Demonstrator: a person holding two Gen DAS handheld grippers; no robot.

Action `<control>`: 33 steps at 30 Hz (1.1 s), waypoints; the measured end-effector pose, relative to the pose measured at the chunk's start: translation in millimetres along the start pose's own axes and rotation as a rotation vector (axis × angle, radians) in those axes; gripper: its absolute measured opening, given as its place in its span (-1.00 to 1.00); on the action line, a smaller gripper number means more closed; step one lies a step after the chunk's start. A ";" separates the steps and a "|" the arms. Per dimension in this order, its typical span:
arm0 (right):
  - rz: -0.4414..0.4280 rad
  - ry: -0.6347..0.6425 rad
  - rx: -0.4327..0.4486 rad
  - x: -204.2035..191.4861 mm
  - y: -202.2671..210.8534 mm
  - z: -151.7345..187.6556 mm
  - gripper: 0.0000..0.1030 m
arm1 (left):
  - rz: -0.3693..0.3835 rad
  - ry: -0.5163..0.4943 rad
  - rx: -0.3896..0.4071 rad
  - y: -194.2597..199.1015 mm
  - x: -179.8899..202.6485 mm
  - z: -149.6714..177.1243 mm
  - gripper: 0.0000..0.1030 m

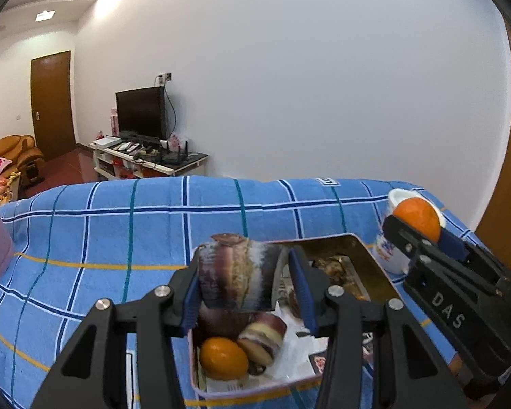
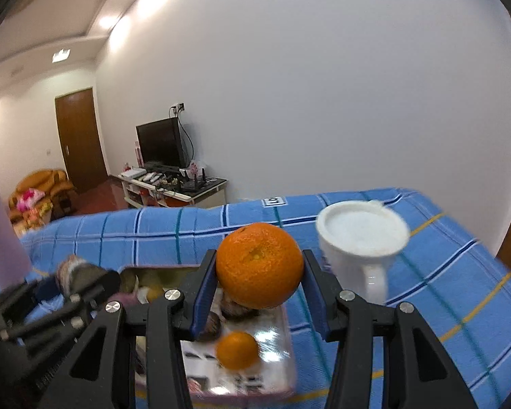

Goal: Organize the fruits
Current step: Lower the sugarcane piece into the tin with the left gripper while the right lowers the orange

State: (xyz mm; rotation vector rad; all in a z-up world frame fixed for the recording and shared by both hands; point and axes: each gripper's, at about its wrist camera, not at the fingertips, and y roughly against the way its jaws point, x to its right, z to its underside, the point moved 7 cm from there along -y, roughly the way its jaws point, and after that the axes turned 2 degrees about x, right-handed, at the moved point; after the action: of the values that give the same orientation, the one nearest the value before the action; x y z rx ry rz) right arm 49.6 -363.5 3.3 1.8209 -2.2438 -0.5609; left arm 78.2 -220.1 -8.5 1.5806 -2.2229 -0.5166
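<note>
Both grippers hung loaded over the tin (image 1: 374,266) at lower centre, the right gripper (image 2: 259,284) pinching the orange (image 2: 259,269), the left gripper (image 1: 244,284) clamping a mottled purple fruit (image 1: 236,272); that round orange could well have rolled free.

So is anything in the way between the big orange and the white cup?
Nothing visible is. The right gripper holds the orange above the tin's far end, and the white mug stands just to its right on the blue checked cloth, its mouth open and empty.
</note>
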 end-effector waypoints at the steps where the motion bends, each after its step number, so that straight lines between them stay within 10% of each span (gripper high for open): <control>1: -0.004 -0.015 -0.003 -0.5 -4.9 0.8 -0.03 | -0.004 0.005 -0.005 -3.9 -1.0 0.0 -0.05; 33: 0.047 0.083 -0.073 -10.9 -49.0 21.9 -0.03 | -0.071 -0.062 -0.051 -52.8 7.9 16.3 -0.05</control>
State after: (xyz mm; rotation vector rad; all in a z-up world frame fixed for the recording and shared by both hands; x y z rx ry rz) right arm 87.6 -357.6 -35.8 1.7196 -2.1765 -0.5415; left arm 110.8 -242.4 -47.9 1.6429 -2.1865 -0.6449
